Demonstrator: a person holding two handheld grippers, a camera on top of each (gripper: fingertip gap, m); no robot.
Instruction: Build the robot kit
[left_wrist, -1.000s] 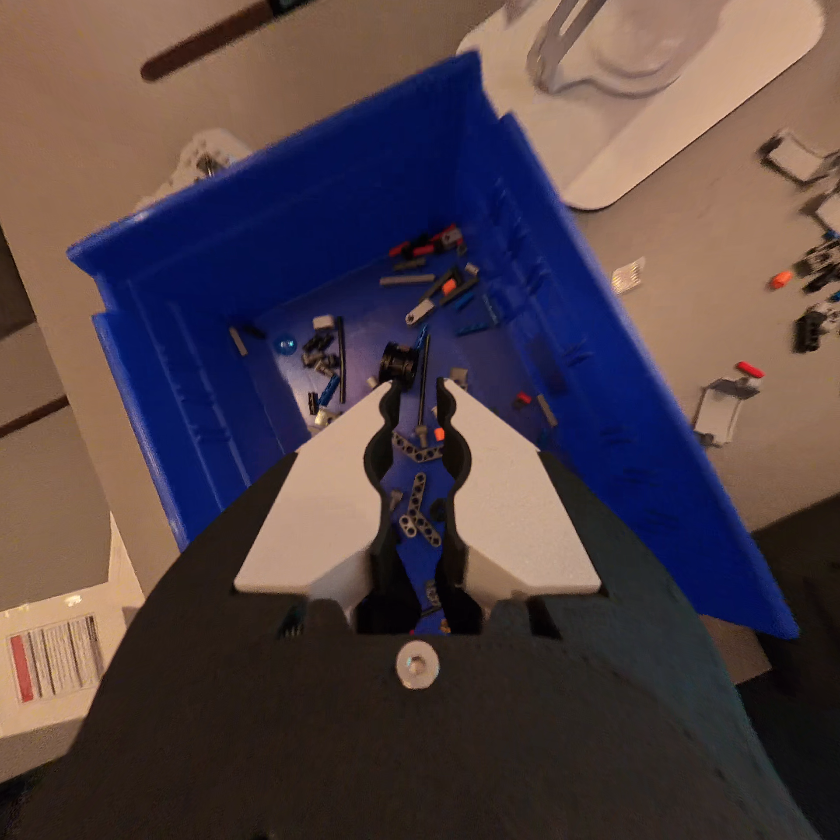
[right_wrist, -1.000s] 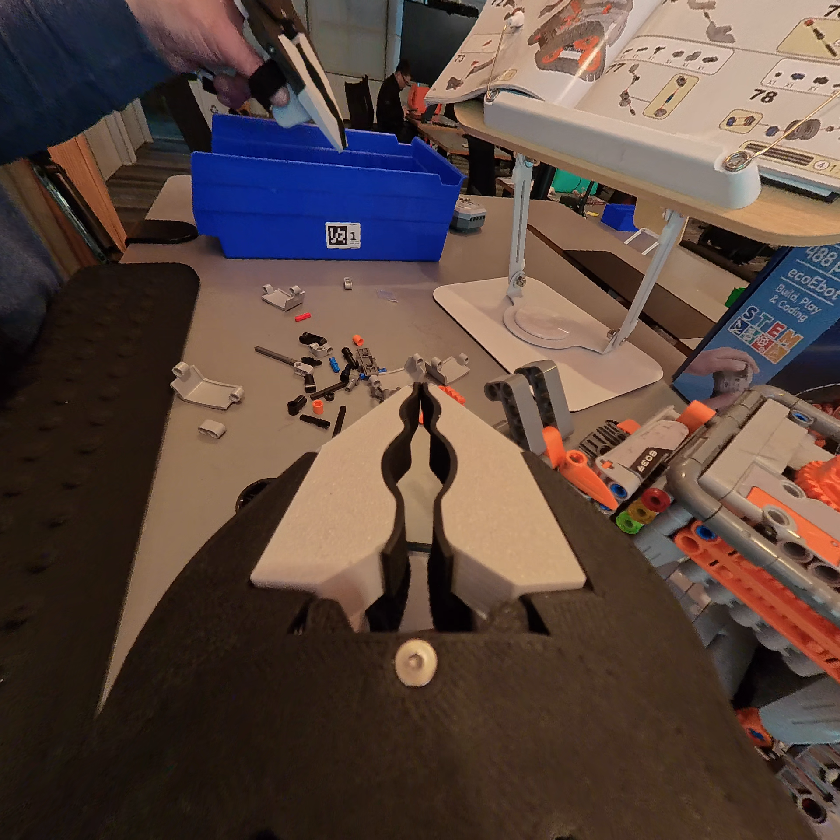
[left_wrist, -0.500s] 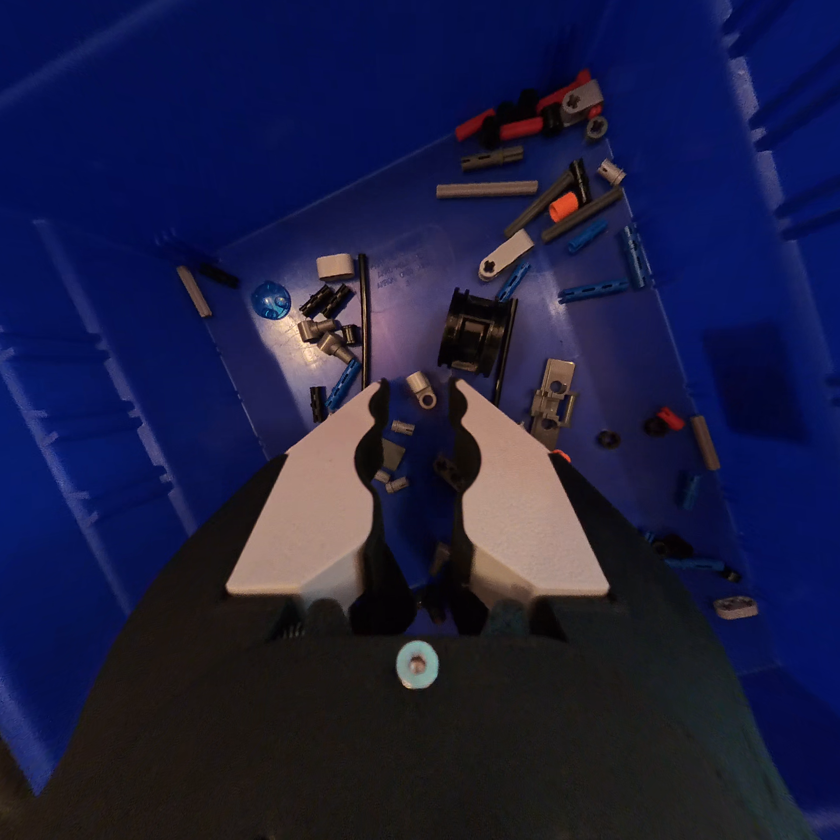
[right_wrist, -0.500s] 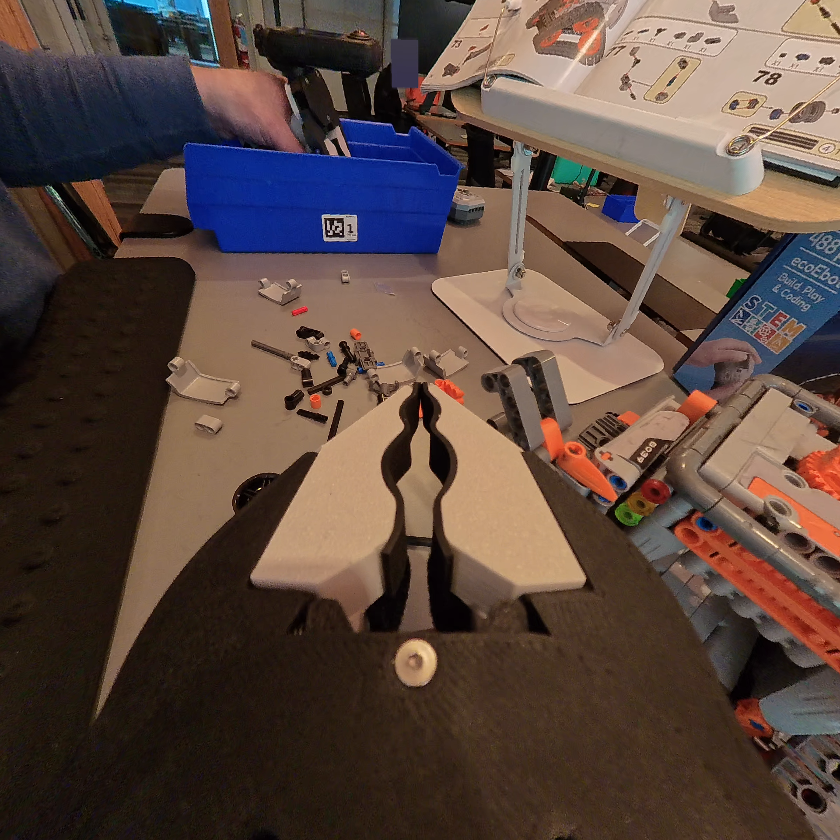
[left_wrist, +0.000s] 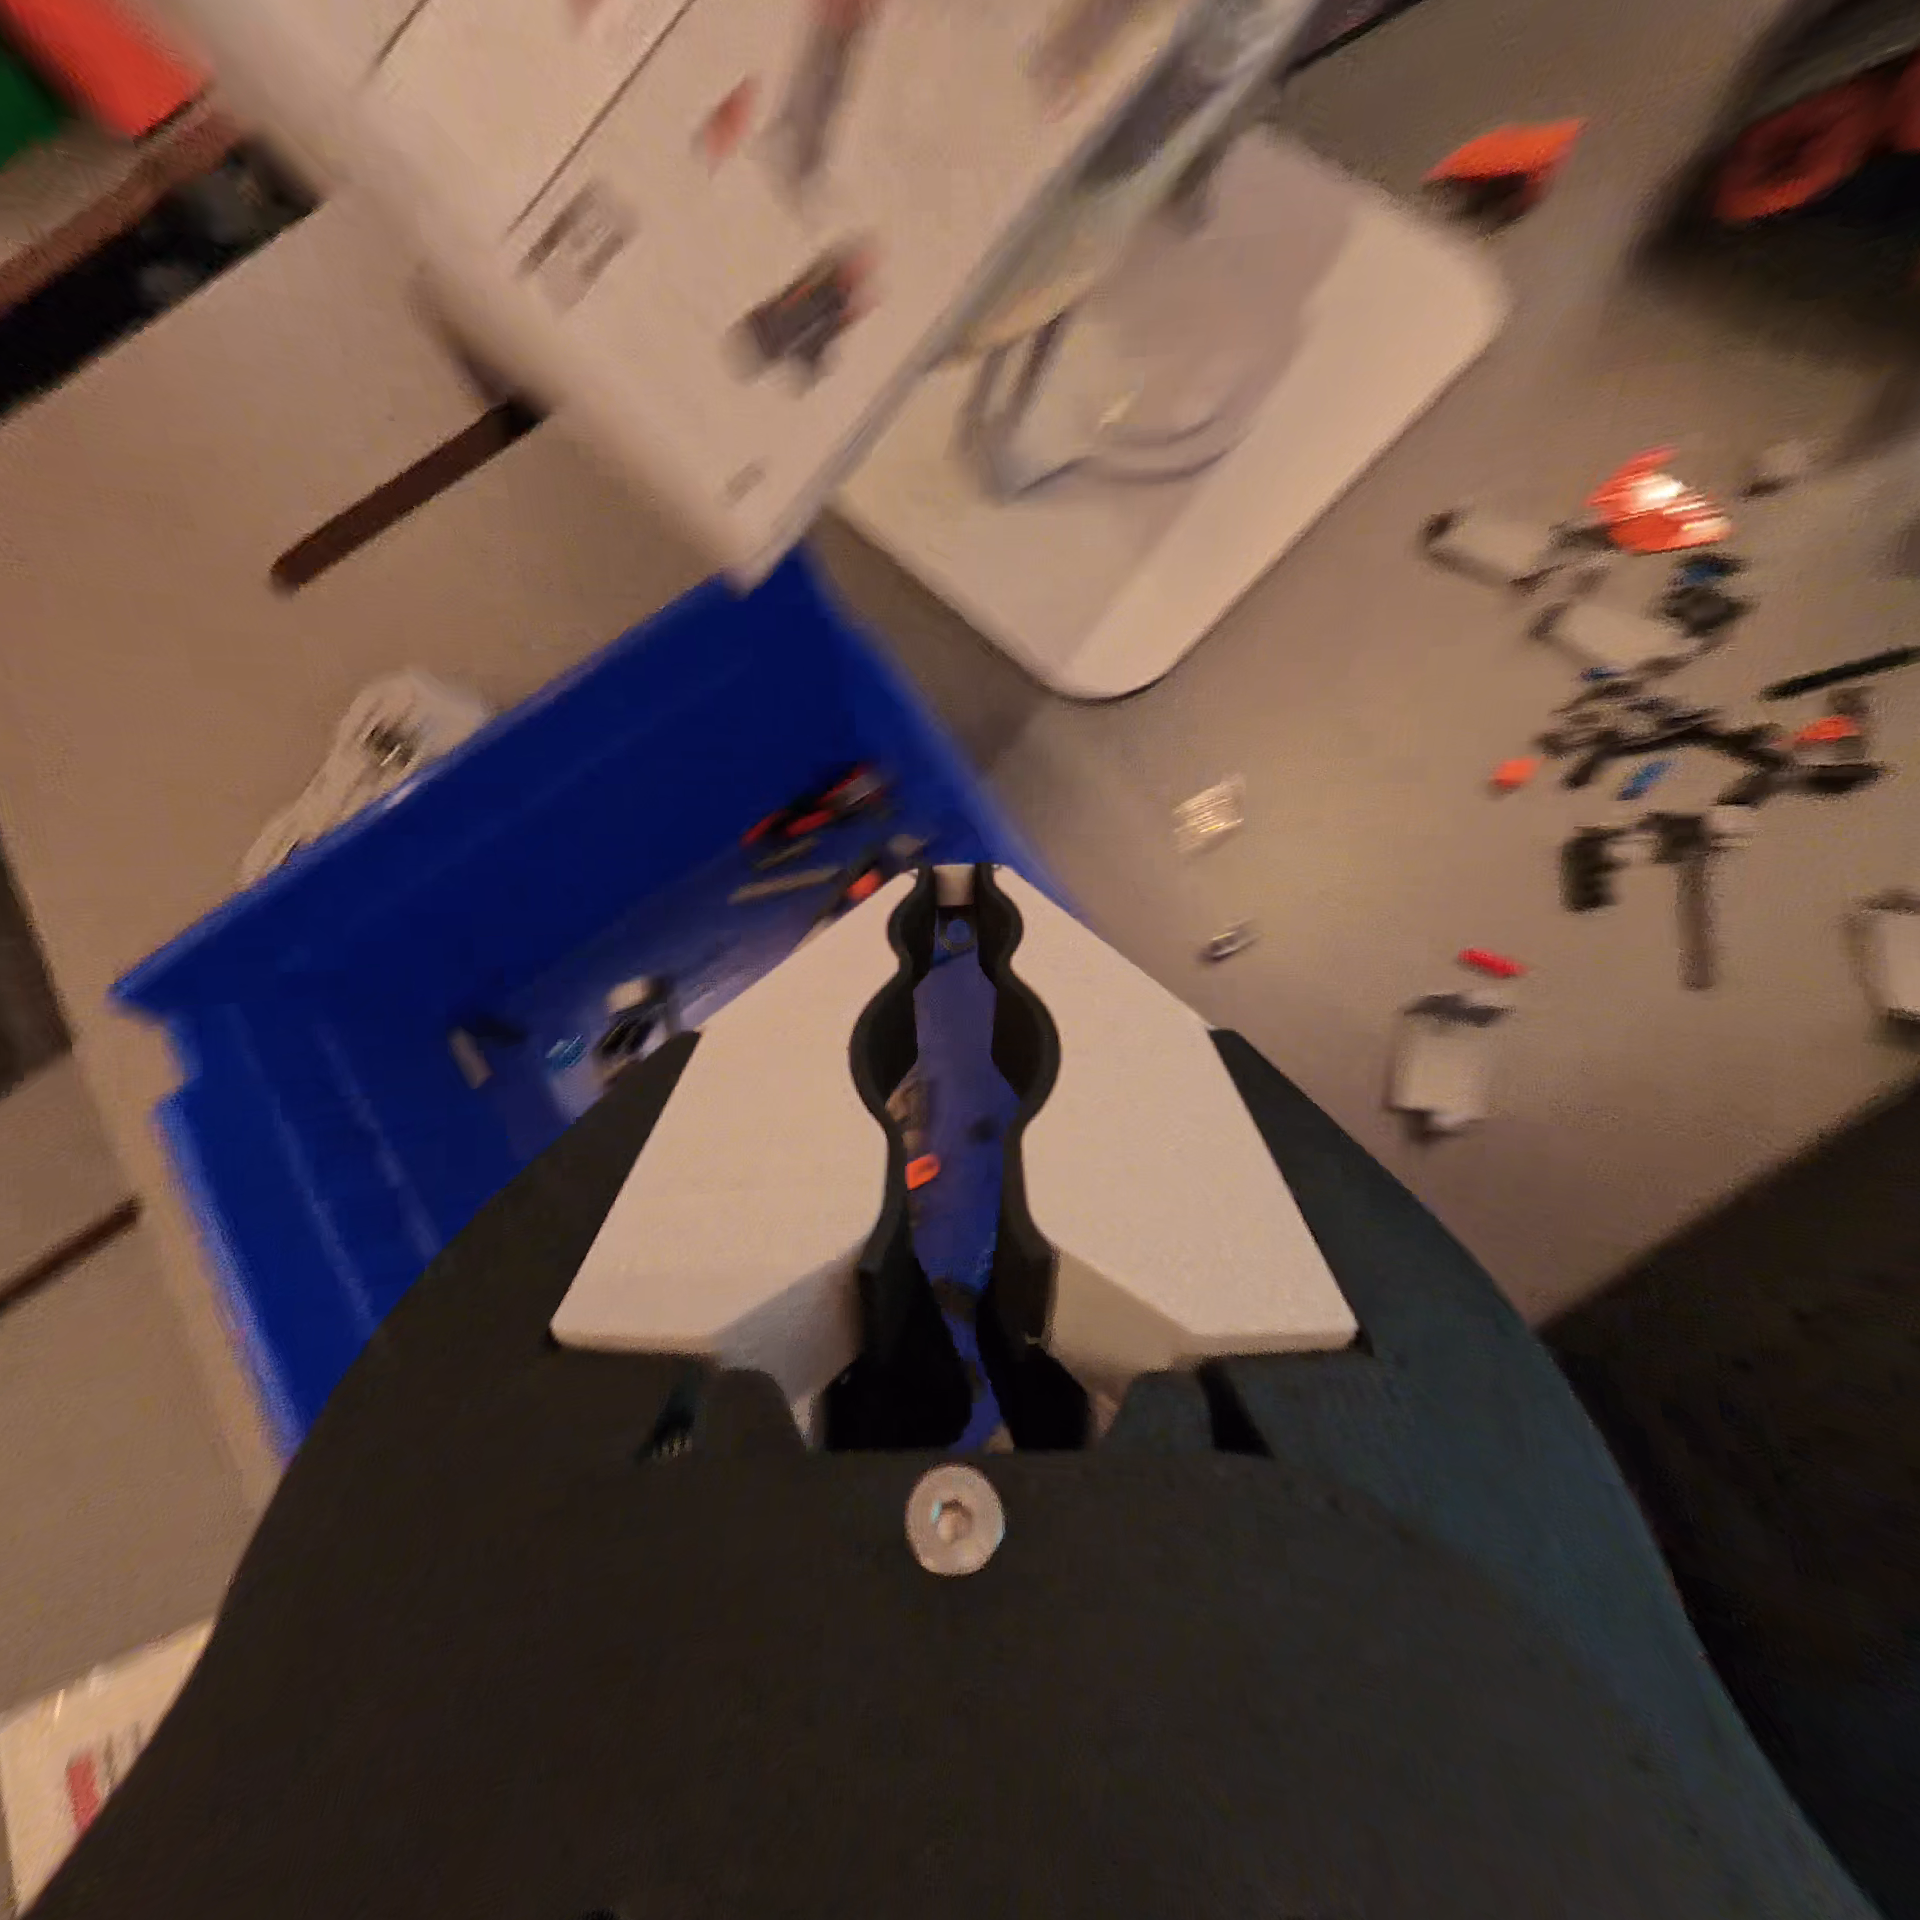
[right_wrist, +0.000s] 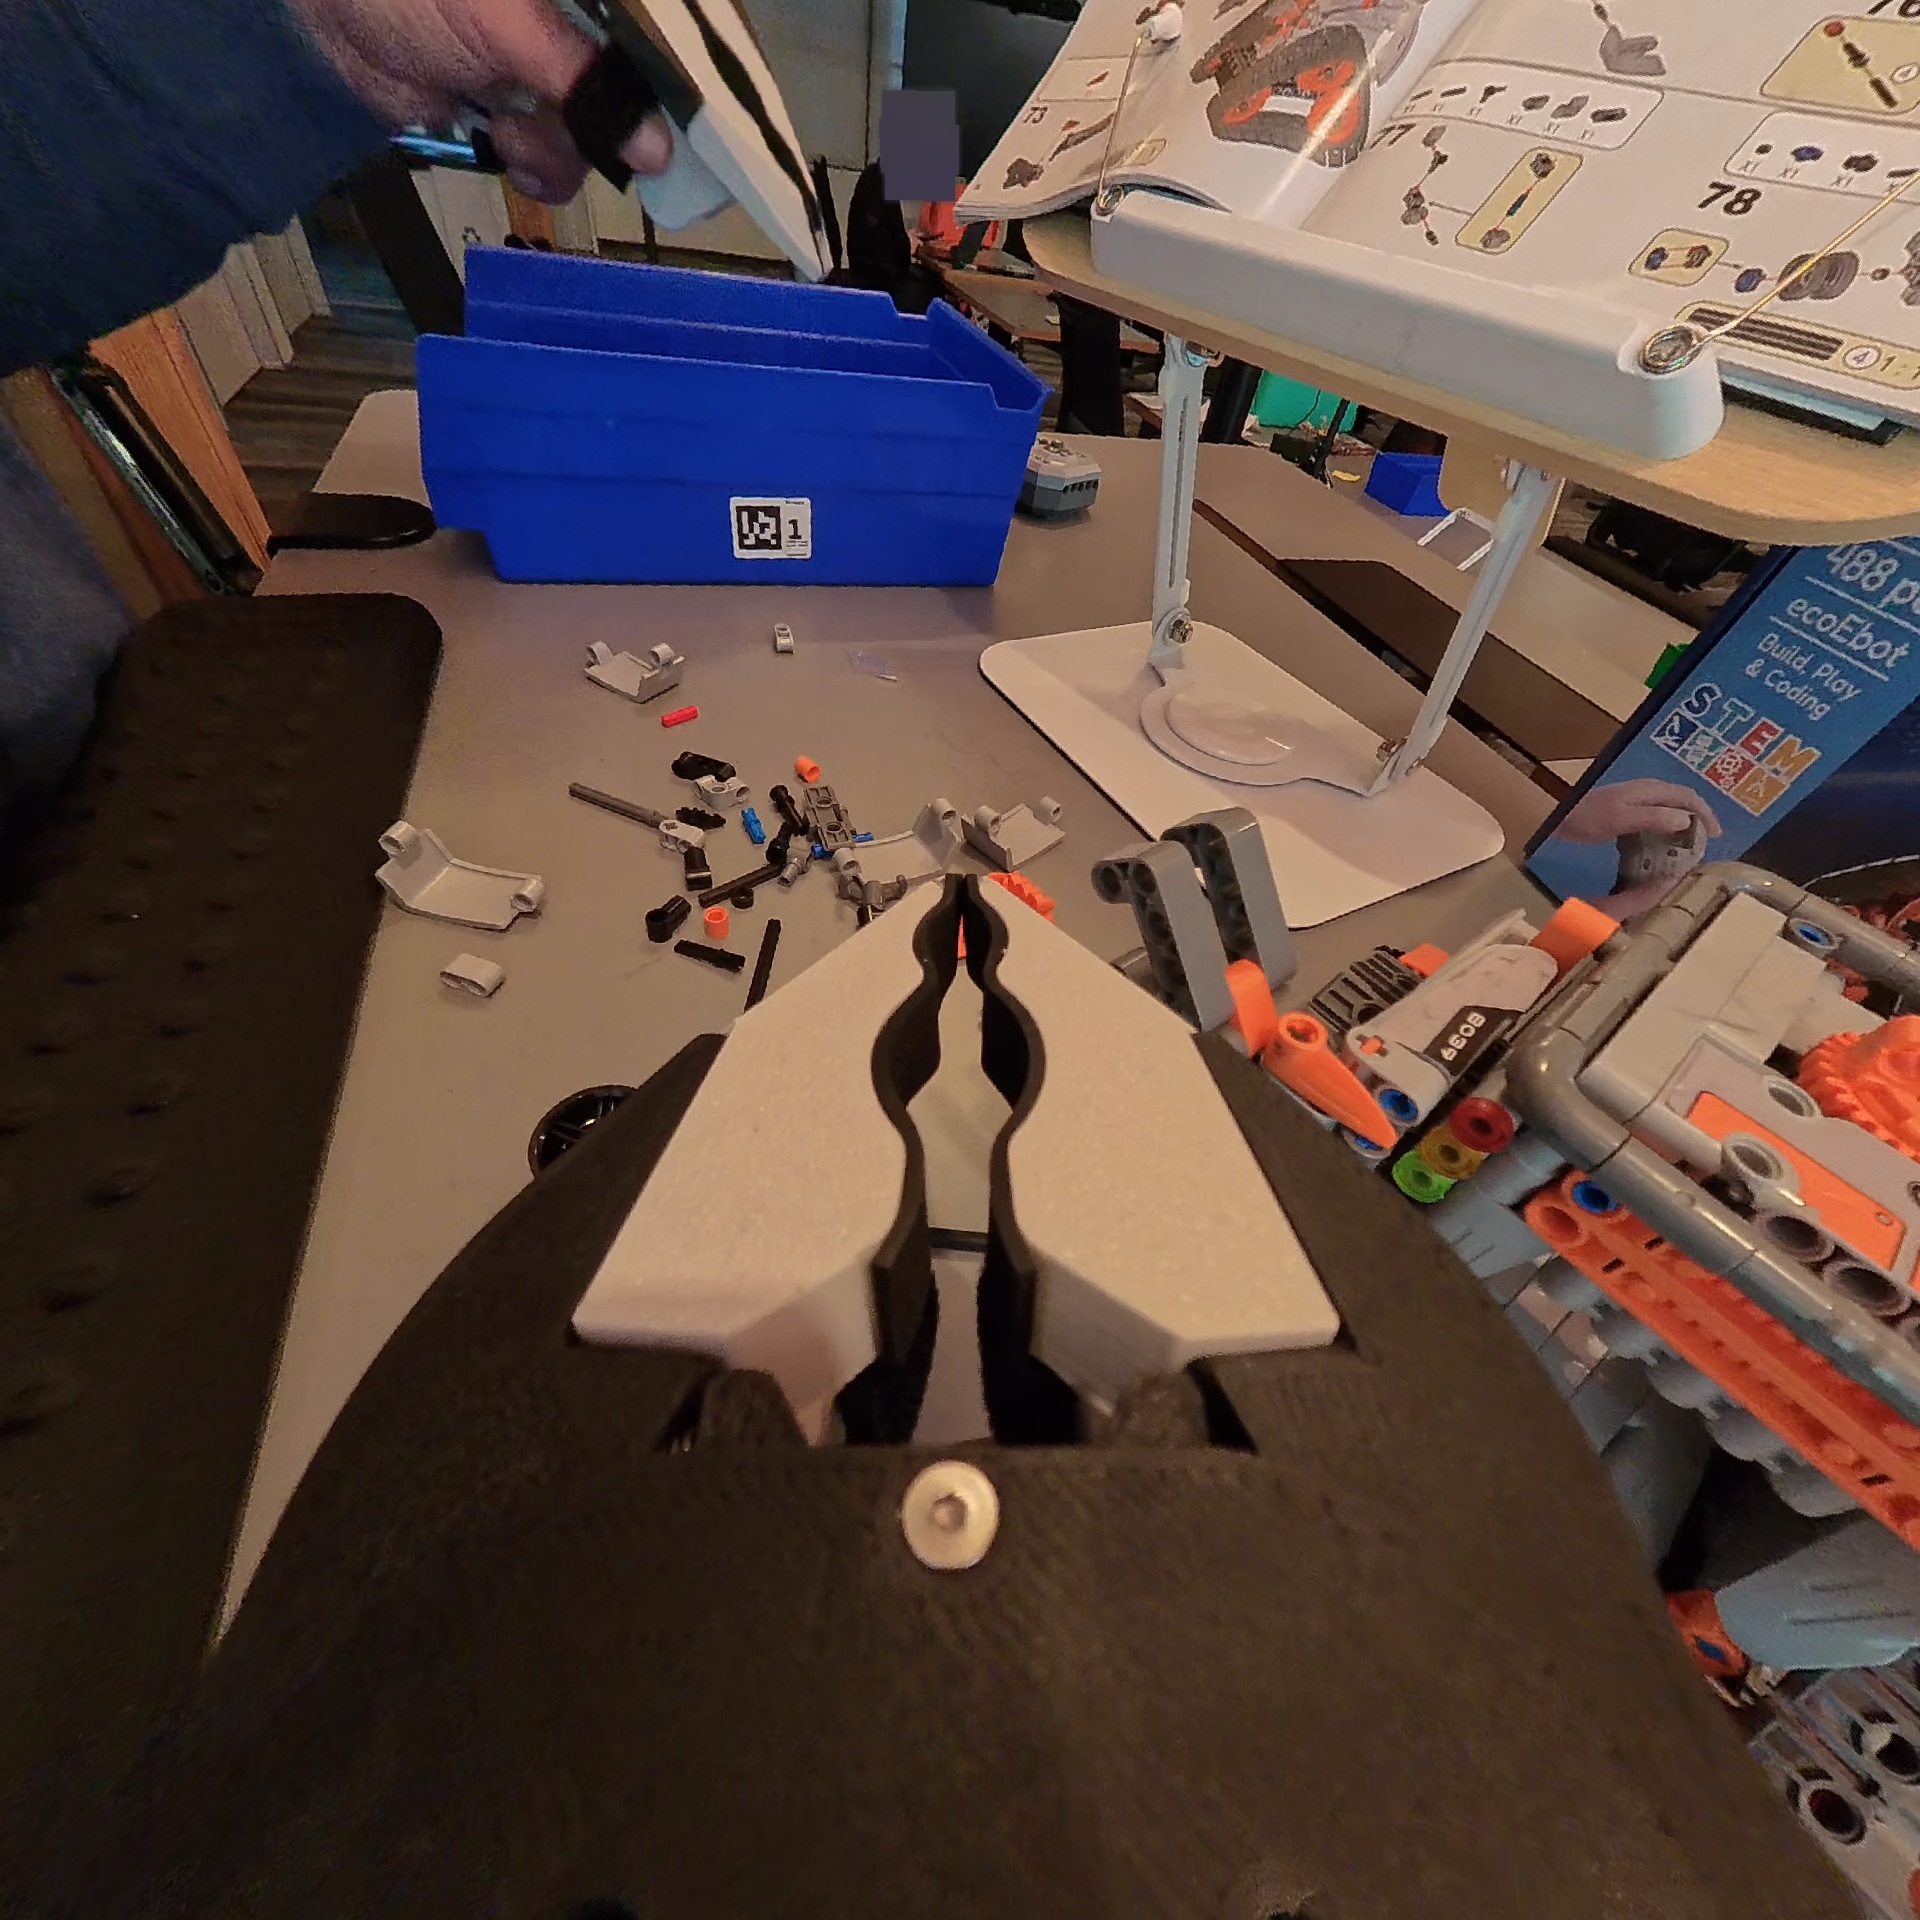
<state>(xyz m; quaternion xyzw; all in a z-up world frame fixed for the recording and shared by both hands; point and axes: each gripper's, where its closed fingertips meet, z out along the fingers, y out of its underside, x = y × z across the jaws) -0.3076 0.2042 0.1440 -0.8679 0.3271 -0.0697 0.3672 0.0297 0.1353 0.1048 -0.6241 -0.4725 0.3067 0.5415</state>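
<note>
My left gripper is shut on a small grey connector piece pinched at its tips. It hangs above a blue bin that holds several small building parts; the view is blurred by motion. In the right wrist view a hand holds the left gripper high over the same bin. My right gripper is shut and empty, low over the grey table. It points at a scatter of small loose parts.
A partly built orange and grey model stands right of my right gripper. A white book stand carries an open instruction book. A black mat lies at left, and a blue box at far right. The grippers' ends are close to 35 cm from one another.
My left gripper went down into the blue bin, closed on the small grey connector and has risen out with it. The right gripper has stayed shut in place.
</note>
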